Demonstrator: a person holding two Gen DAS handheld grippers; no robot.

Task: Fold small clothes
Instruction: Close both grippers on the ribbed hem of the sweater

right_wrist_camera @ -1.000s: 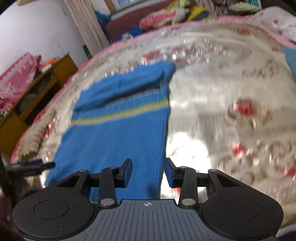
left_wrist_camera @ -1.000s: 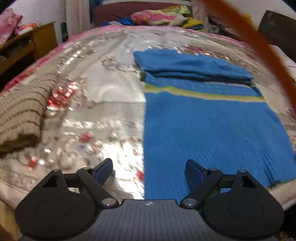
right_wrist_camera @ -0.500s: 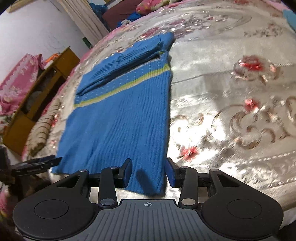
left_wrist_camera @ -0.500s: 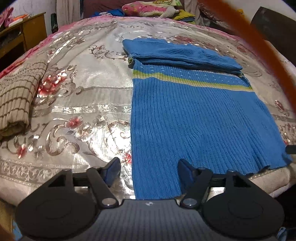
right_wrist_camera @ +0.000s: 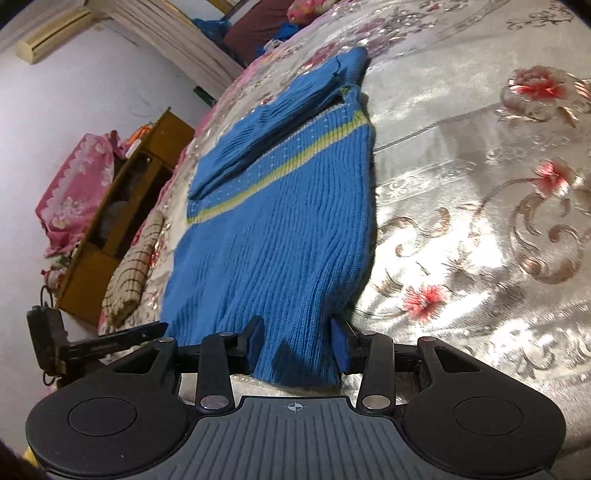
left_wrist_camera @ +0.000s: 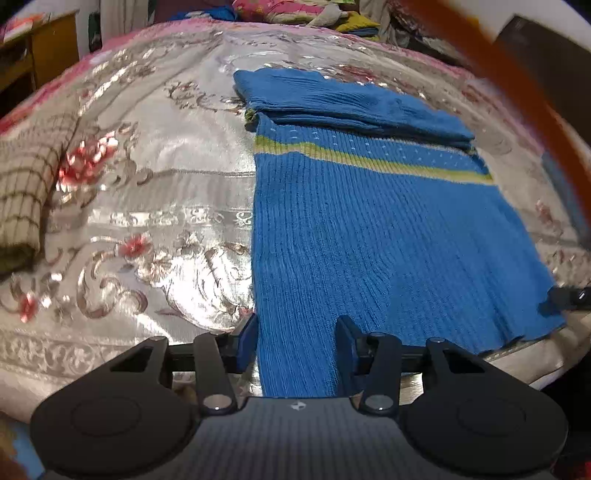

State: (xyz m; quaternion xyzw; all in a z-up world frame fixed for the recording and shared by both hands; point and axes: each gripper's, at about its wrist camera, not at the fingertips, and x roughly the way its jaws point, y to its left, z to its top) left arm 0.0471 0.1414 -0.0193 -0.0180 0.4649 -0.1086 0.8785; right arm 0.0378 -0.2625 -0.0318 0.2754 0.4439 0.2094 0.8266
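A blue knit sweater (left_wrist_camera: 376, 236) with a yellow-green stripe lies flat on the bed, its sleeves folded across the top; it also shows in the right wrist view (right_wrist_camera: 280, 229). My left gripper (left_wrist_camera: 295, 341) is open, its fingers straddling the sweater's near left hem corner. My right gripper (right_wrist_camera: 297, 345) is open, its fingers either side of the near right hem corner. The right gripper's tip shows at the far right of the left wrist view (left_wrist_camera: 572, 297). The left gripper shows at the left of the right wrist view (right_wrist_camera: 122, 338).
The bed has a shiny floral cover (left_wrist_camera: 155, 206). A folded beige checked garment (left_wrist_camera: 26, 184) lies at the left; it also shows in the right wrist view (right_wrist_camera: 133, 269). A wooden cabinet (right_wrist_camera: 122, 229) stands beside the bed. Pillows (left_wrist_camera: 295, 7) lie at the far end.
Both grippers have moved in low to the sweater's near hem. The hem corners now sit between their open fingers. The left gripper's fingers have narrowed.
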